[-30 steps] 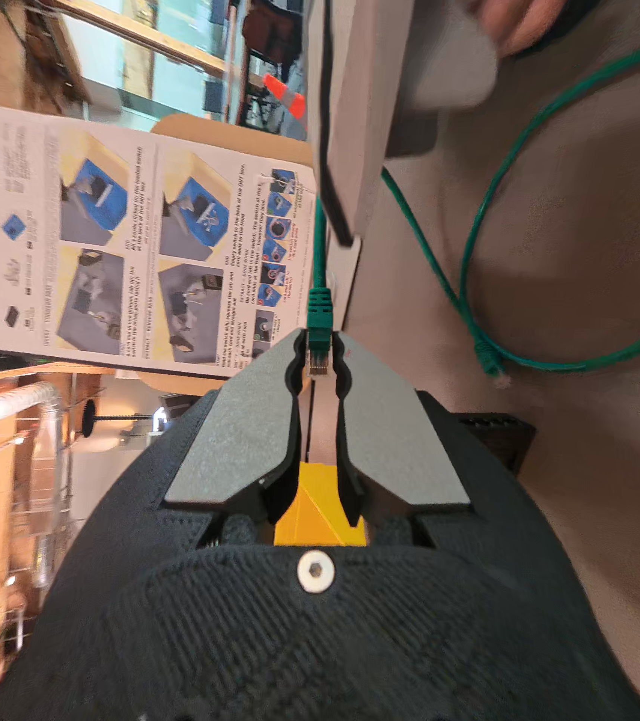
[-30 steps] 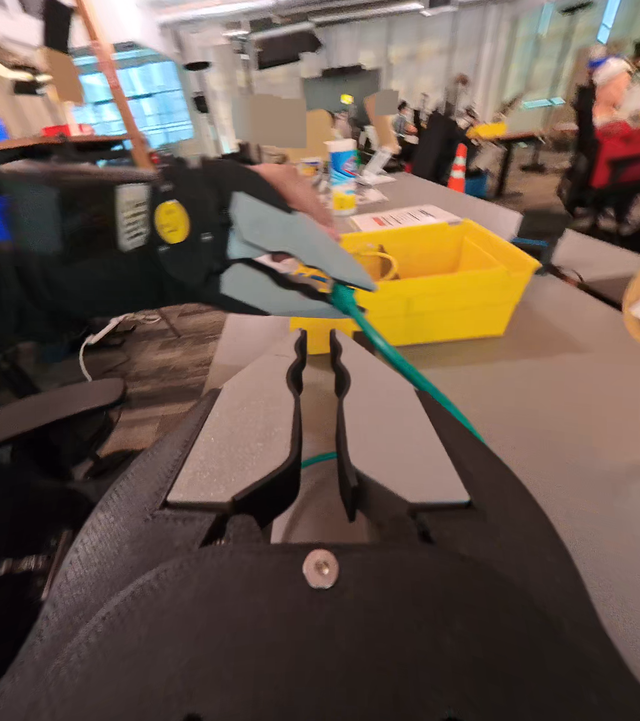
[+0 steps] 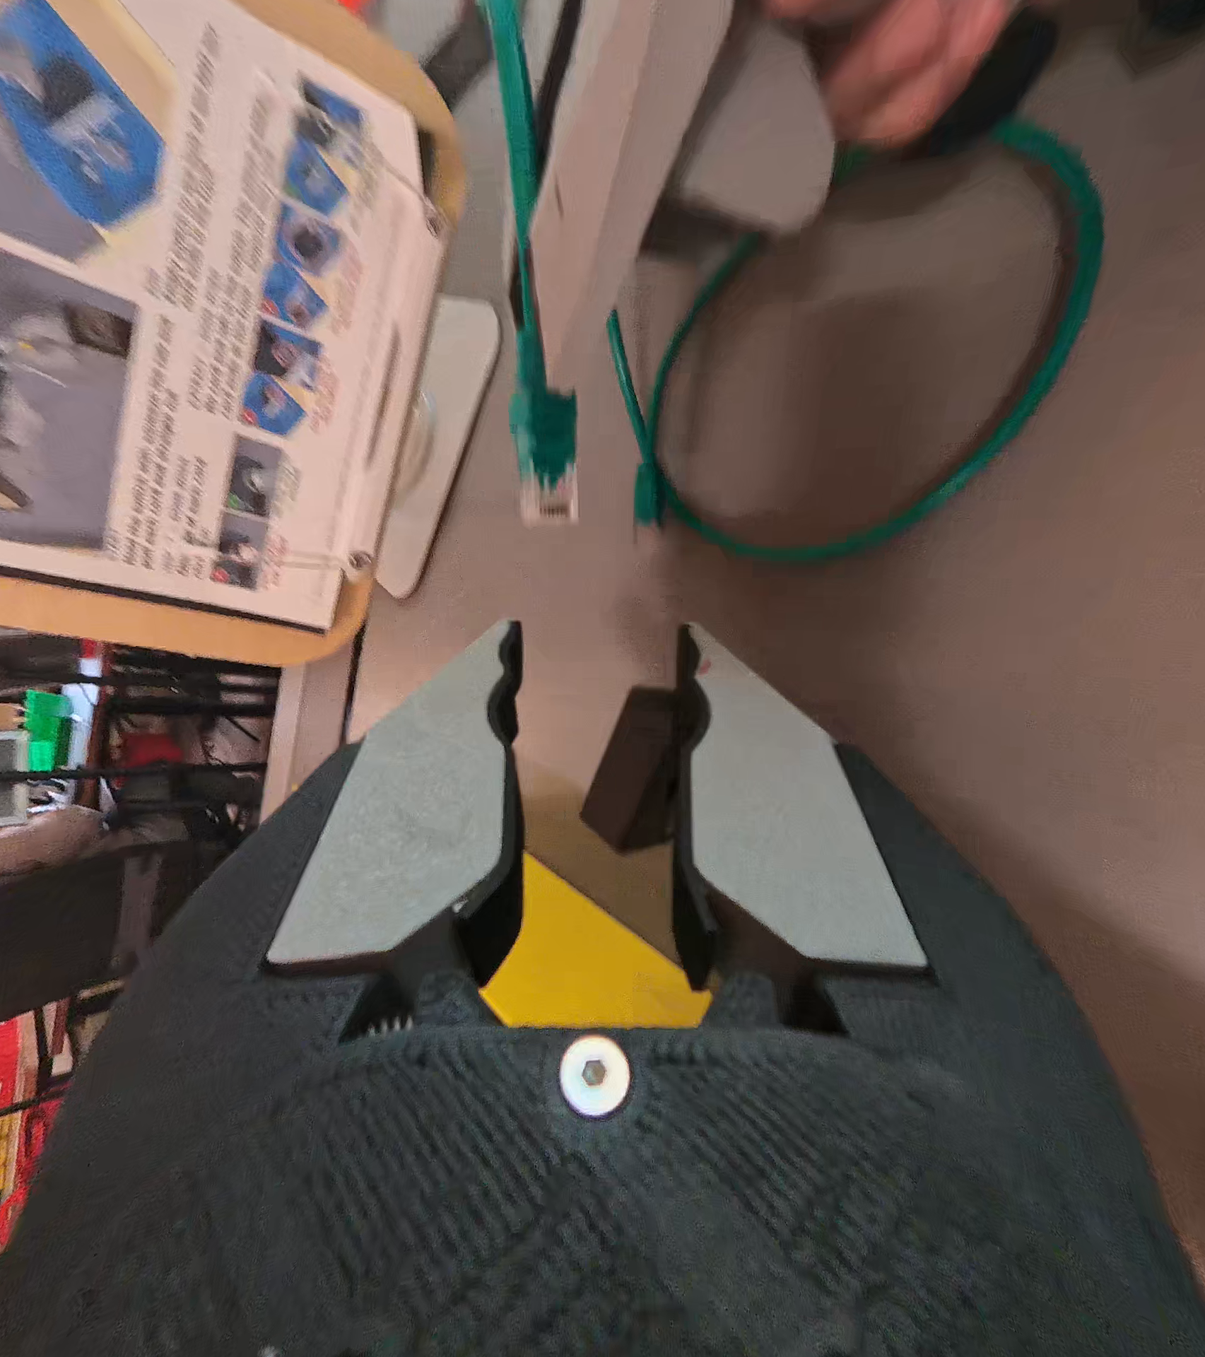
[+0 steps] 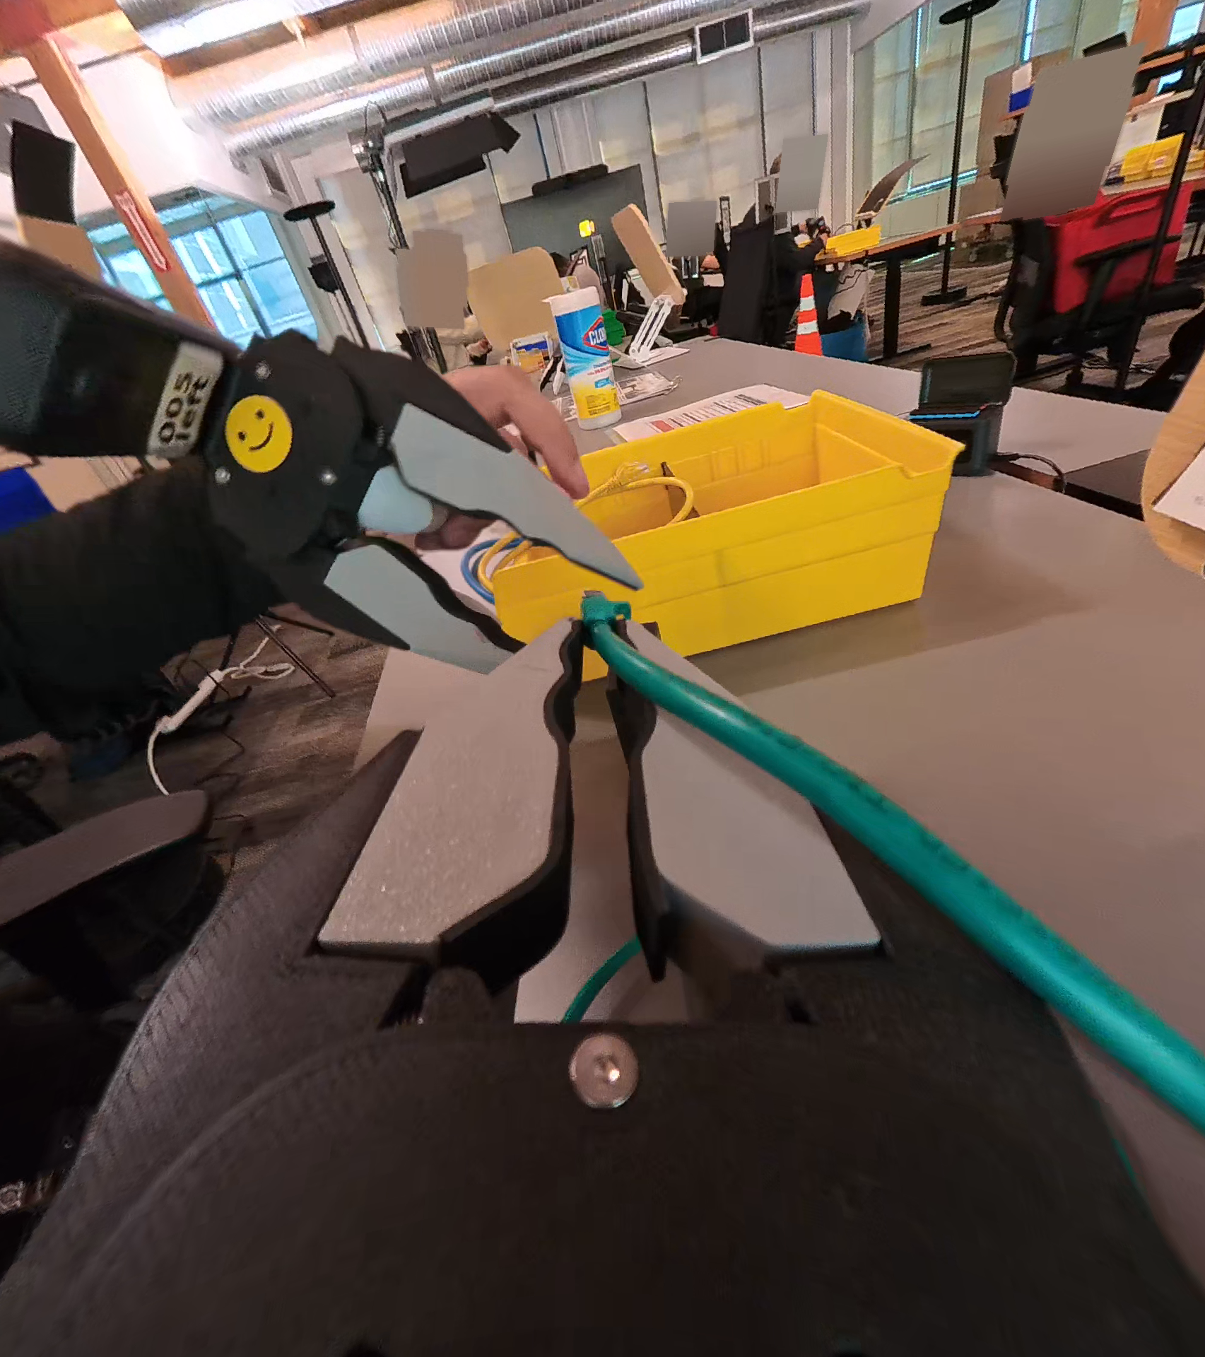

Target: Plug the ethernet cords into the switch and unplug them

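While right claw [image 4: 598, 637] grips green cord [image 4: 878, 822] just behind plug [image 4: 605, 608], keep plug level, aim squarely at port; switch not surely seen. Left claw [image 3: 598, 639] spread wide, holding nothing. Plug [image 3: 546, 455] ahead of it, well apart, above table [image 3: 1025, 734].

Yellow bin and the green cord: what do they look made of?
The yellow bin looks like moulded hard plastic, smooth and slightly glossy, with ribbed walls. The green cord seems to have a flexible rubbery or vinyl jacket, matte; its plug looks like clear plastic, though blurred.
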### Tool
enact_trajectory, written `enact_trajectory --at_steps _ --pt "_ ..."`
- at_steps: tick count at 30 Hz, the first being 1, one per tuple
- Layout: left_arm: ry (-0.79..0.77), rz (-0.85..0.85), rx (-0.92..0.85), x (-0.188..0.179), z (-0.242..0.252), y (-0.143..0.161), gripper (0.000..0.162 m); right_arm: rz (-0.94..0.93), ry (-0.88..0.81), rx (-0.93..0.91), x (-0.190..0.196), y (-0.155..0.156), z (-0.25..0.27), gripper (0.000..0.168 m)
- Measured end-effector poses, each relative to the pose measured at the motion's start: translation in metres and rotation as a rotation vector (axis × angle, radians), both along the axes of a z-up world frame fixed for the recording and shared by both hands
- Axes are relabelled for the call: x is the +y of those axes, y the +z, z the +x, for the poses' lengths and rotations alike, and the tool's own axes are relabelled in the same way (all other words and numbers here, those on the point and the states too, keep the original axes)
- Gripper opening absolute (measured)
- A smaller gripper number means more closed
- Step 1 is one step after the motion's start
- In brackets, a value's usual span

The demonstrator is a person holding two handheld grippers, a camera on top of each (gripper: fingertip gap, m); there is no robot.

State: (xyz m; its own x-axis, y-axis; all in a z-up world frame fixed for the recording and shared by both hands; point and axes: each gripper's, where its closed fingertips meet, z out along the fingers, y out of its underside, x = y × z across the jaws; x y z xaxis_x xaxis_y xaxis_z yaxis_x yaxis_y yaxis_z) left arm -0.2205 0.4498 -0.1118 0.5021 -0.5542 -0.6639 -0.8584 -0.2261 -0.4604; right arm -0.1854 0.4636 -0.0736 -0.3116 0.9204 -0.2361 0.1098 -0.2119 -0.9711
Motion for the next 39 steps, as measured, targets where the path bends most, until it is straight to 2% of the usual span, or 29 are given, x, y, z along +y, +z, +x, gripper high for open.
enact_trajectory --at_steps 2,3,7,13,15,22,25,28,30,32,35,39 --pt "0.018 -0.122 0.045 -0.006 -0.014 -0.017 0.057 0.030 0.014 0.004 -0.004 -0.001 0.000 0.004" --pt "0.030 -0.157 0.076 -0.006 -0.020 -0.024 0.058 0.041 0.012 0.002 -0.005 -0.003 -0.001 0.004" --pt "0.024 -0.226 0.174 0.003 -0.036 -0.043 0.054 0.068 0.030 -0.009 -0.009 -0.008 -0.003 0.004" --pt "0.012 -0.407 0.153 0.002 -0.039 -0.066 0.053 0.066 0.045 -0.002 -0.009 -0.007 -0.001 0.004" --pt "0.008 -0.448 0.155 0.000 -0.040 -0.072 0.042 0.065 0.054 -0.010 -0.010 -0.008 -0.001 0.005" --pt "0.000 -0.396 0.141 -0.002 -0.037 -0.074 0.038 0.083 0.036 -0.031 -0.008 -0.012 -0.003 0.004" --pt "0.012 -0.276 0.187 -0.001 -0.037 -0.069 0.025 0.051 0.018 -0.032 -0.002 -0.011 -0.002 0.004" --pt "0.050 -0.088 0.305 0.005 -0.045 -0.060 0.025 0.004 0.016 -0.022 0.002 -0.008 -0.001 0.005" --pt "0.082 -0.036 0.363 0.005 -0.050 -0.062 0.025 -0.016 0.017 -0.022 0.003 -0.008 0.000 0.005" --pt "0.068 -0.044 0.407 0.001 -0.049 -0.066 0.025 -0.024 0.013 -0.033 0.005 -0.010 -0.001 0.005" --pt "0.018 -0.220 0.275 -0.013 -0.034 -0.071 0.025 -0.030 0.004 -0.040 0.008 -0.012 -0.001 0.004" --pt "-0.092 -0.386 0.152 -0.026 -0.021 -0.063 0.025 -0.053 0.000 -0.027 0.011 -0.009 0.000 0.004"
